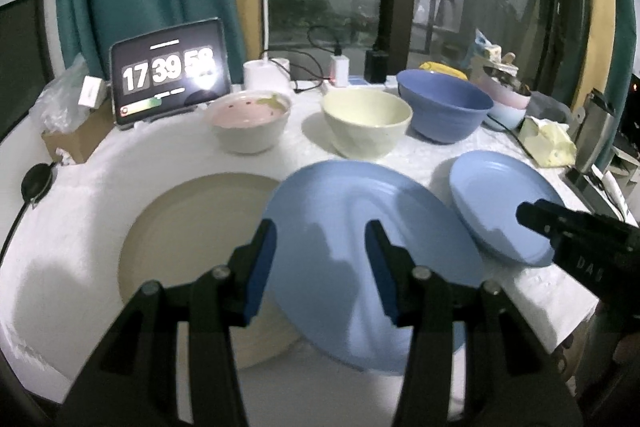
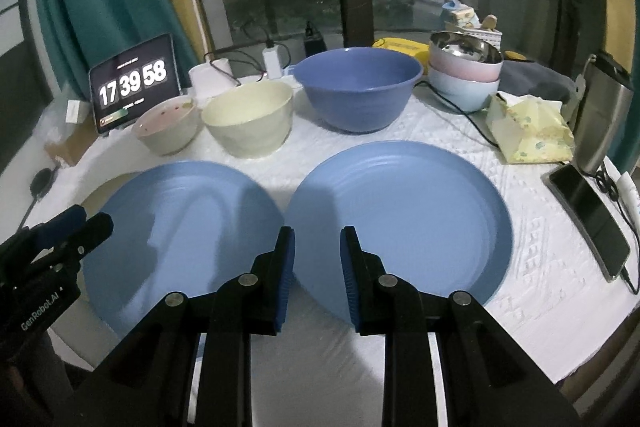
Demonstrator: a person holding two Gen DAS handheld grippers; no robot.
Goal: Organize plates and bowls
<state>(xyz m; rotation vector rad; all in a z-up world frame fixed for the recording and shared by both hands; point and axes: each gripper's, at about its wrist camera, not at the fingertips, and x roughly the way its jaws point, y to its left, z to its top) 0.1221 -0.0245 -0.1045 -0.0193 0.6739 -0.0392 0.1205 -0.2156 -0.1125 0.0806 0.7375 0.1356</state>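
1. Three plates sit low in the left wrist view: a beige plate (image 1: 192,227) at lower left, a blue plate (image 1: 360,247) lapping over its right edge, and a second blue plate (image 1: 500,203) at right.
2. Left gripper (image 1: 320,263) hovers over the overlapping plate, jaws spread, pinching nothing; slide one finger under the raised rim before closing.
3. Right gripper (image 2: 318,275), in the right wrist view, hangs at bottom centre between both blue plates, jaws narrowly parted and empty.
4. Bowls stand across the upper middle: pinkish bowl (image 2: 166,129), cream bowl (image 2: 248,123), dark blue bowl (image 2: 356,87). Stack plates first, keeping them level.
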